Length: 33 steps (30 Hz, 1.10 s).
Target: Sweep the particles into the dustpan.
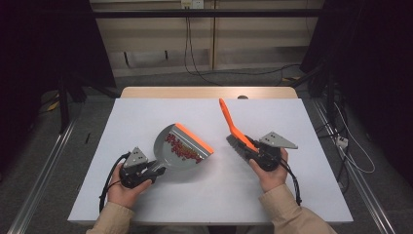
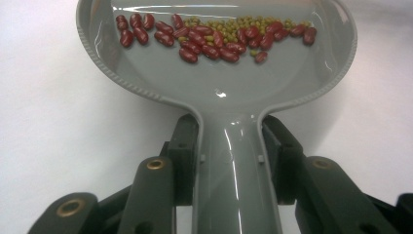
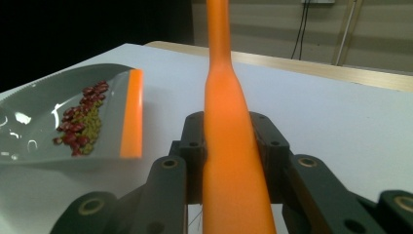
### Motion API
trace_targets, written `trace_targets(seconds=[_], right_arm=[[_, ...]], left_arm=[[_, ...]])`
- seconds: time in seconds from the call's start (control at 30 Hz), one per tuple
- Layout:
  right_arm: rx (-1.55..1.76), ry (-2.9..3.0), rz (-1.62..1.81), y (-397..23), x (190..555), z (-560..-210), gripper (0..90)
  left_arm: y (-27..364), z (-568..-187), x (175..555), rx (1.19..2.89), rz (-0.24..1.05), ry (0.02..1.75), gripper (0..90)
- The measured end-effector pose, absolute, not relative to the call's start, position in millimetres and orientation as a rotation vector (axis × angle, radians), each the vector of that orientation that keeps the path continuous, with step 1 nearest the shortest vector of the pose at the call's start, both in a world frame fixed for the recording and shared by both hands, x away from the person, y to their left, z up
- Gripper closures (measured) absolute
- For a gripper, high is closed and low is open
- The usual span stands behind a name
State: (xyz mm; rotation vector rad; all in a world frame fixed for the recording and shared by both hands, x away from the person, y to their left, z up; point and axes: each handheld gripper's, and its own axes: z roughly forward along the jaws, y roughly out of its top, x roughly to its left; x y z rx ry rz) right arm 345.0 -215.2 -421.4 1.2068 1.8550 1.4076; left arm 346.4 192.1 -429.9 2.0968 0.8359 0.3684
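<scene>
Between the left jaws sits the dustpan handle, clamped tight, beans piled ahead near the lip; right jaws grip the brush, handle pointing straight ahead.

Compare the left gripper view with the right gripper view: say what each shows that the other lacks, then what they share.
Left gripper view alone: the dustpan's grey handle, clamped between the left gripper jaws, seen along the pan from behind.

Right gripper view alone: the brush's orange handle gripped by the right gripper, the dustpan's orange lip, and the wall with cables behind the table.

Both: the grey dustpan holding red beans mixed with small green beans, and the white table.
</scene>
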Motion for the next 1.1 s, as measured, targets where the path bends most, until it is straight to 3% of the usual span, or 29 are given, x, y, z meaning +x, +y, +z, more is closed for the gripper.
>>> trace_targets(seconds=[0.6, 1.1], right_arm=[[1.230, 1.835, 1.385, -232.1, 338.8, -422.1, 71.0], [1.225, 1.844, 1.390, -232.4, 338.0, -422.3, 71.0]], left_arm=[[224.6, -441.9, 363.8, 1.994, 0.540, 1.186, 63.3], [228.7, -443.7, 367.9, 1.938, 0.573, 1.298, 63.2]])
